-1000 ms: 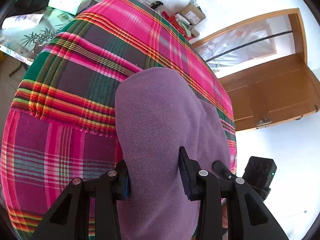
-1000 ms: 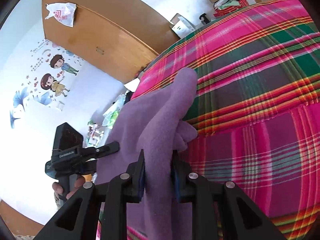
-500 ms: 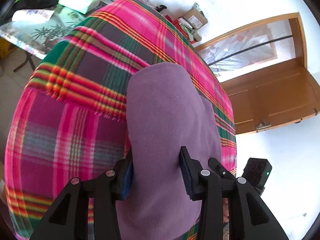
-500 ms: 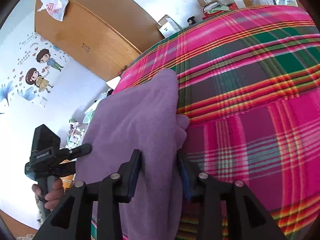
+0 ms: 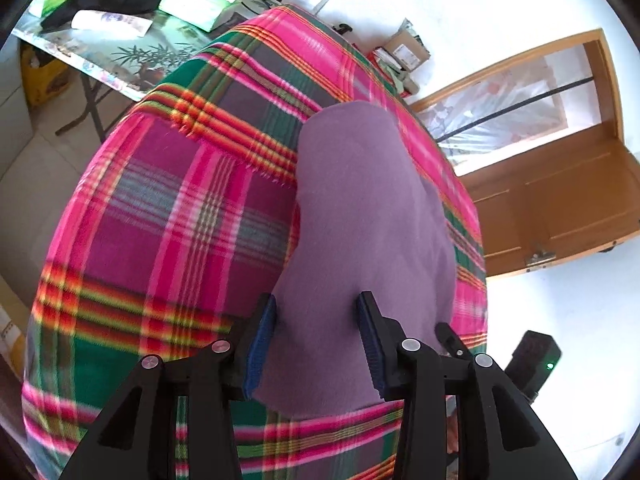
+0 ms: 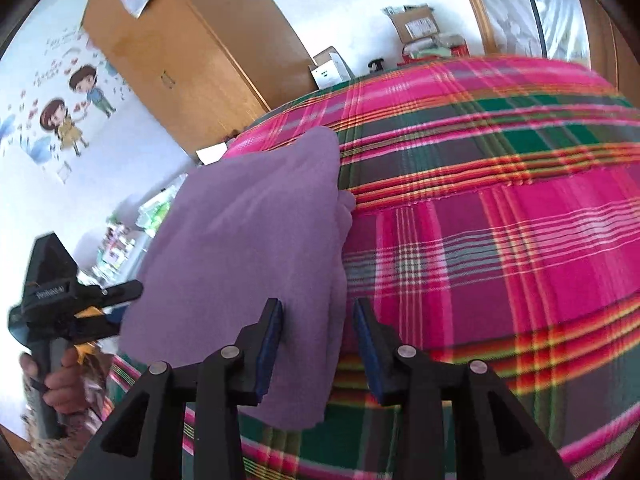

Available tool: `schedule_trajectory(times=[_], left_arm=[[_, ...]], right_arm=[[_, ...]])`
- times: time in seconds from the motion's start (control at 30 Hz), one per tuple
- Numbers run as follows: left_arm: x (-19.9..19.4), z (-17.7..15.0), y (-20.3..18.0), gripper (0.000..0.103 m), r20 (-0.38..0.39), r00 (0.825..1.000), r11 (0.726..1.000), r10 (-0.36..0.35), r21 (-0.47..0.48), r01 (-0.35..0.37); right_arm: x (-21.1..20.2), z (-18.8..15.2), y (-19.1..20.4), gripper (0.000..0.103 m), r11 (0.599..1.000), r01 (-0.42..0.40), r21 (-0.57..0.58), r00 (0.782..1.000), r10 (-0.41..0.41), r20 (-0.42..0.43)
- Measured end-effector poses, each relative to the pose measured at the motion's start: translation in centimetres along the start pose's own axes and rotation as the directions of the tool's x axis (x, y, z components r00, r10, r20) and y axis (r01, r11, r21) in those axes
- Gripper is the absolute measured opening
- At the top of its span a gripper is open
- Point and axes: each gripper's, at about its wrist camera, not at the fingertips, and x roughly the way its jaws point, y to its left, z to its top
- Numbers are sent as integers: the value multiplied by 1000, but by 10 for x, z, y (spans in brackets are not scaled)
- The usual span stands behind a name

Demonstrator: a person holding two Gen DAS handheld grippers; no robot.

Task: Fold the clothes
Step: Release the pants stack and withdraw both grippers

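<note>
Left gripper (image 5: 316,336): jaws apart, purple cloth between them, pads not pressing it.
Purple cloth (image 5: 368,216): folded, lying flat on the plaid blanket (image 5: 180,220).
Right gripper (image 6: 318,344): jaws apart, straddling the cloth's near edge.

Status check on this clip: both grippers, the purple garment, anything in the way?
Left gripper open, right gripper open, both straddling purple garment. Garment lies folded on plaid blanket. Nothing in the way.

A: Hidden under the purple cloth (image 5: 372,216)?
B: Part of the plaid blanket (image 5: 172,232). Blurred near its lower edge.
A: Labels on the boxes (image 6: 416,24)?
B: Too small to read.
</note>
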Motion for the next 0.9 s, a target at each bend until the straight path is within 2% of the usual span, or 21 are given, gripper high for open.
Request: schedule_trajectory(times=[0.2,0.43,0.57,0.73,0.9], left_arm=[[2,-16,-2,46,16,1000,1000,23,0,-23],[-8,-33,4,47,13,997,996,80,26,-80],[-17,-39,6,47,27,996,996,86,25,-86],[-21,-59,-9,47,54,987,983,154,92,-158],[-13,-80,-25,47,68,974,961,215,161,-224]], right_arm=[[-3,-9,10,38,1000,29,-8,1000,-29,9],[-12,-23,11,38,999,44,2,999,-44,15],[-22,-32,17,38,997,68,-27,998,-68,17],[-32,-46,29,38,998,55,-45,998,-54,12],[-29,-58,43,38,992,90,-88,996,-92,-16]])
